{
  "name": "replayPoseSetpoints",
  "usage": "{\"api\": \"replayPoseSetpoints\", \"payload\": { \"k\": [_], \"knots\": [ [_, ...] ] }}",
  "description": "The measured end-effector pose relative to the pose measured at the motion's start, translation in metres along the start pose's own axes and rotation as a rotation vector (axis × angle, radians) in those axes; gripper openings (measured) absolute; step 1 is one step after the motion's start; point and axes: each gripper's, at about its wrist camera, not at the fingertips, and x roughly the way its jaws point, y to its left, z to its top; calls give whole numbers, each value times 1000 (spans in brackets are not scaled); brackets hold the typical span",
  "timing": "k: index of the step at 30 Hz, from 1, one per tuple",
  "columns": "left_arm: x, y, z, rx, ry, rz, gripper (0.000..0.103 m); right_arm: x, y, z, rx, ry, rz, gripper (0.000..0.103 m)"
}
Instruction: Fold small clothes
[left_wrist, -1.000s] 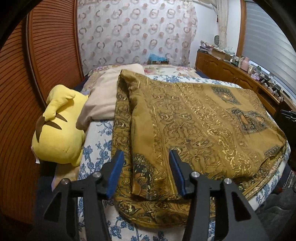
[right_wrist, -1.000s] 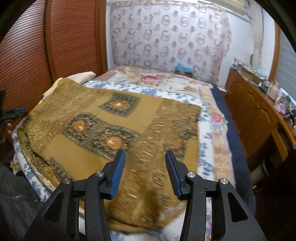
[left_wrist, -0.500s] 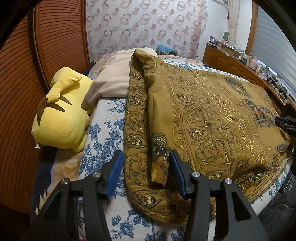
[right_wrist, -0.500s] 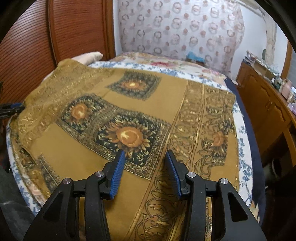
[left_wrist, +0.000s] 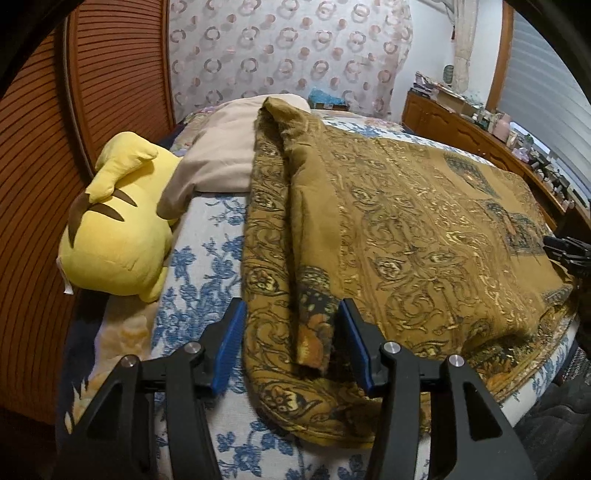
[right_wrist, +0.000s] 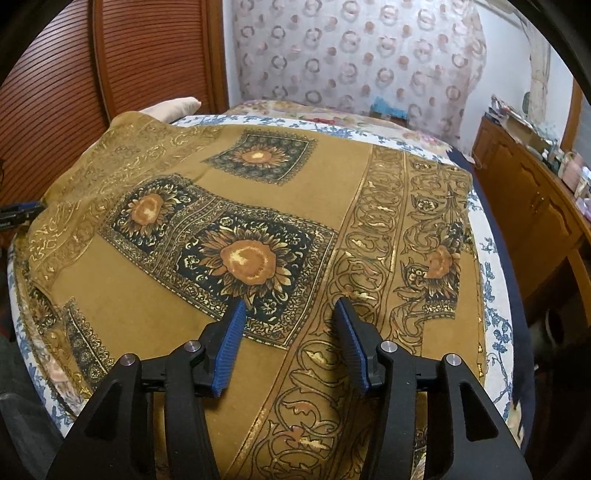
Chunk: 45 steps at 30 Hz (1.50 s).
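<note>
mustard-gold patterned cloth (right_wrist: 155, 295), printed with dark sunflower squares, lay spread across the bed (left_wrist: 207, 236), already doubled over along its left side. left gripper (left_wrist: 291, 325) hovered over the near left corner, its fingers (left_wrist: 231, 338) apart with the folded corner flap lying between them but not pinched. right gripper (right_wrist: 288, 321) hung above the flat middle of the cloth near the scroll border; its jaws were opening, with only flat fabric beneath them and nothing gripped. step in hand, by judgement: a fold just laid down and let go. the next move would call for each gripper to find an edge or corner, since the right one stood over open cloth with no rim to pinch.

left wrist view alone showed the doubled edge, the yellow plush toy (left_wrist: 118, 229) and the beige pillow (left_wrist: 221, 162) beside the cloth. right wrist view alone showed the sunflower squares in full, the right-hand border and the wooden cabinet (right_wrist: 535, 206) beyond the bed.
</note>
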Motion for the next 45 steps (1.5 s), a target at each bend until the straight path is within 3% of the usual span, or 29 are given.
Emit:
{"api": "replayPoseSetpoints", "payload": {
  "k": [2, 6, 7, 14, 26, 33, 39, 45],
  "knots": [
    [-1, -4, -1, 19, -1, -6, 44, 0, 1, 0, 1, 1, 6, 53],
    [-3, -8, 0, -6, 3, -84, 6, 1, 2, 0, -5, 1, 6, 55],
    [-7, -11, 1, 3, -17, -80, 4, 1, 2, 1, -5, 1, 5, 55],
    [-37, -27, 22, -8, -144, -130, 4, 1, 3, 1, 0, 2, 13, 56],
    [-67, -78, 67, 78, -303, -246, 3, 2, 1, 1, 8, 0, 26, 56],
    [-68, -113, 83, 130, -340, -314, 3, 2, 1, 1, 10, 0, 25, 56],
    [-76, -151, 107, 197, -381, -371, 3, -3, 0, 1, 8, -3, -26, 56],
    [-75, -188, 123, 257, -381, -432, 3, -35, -10, 0, 47, -64, -45, 56]
  ]
}}
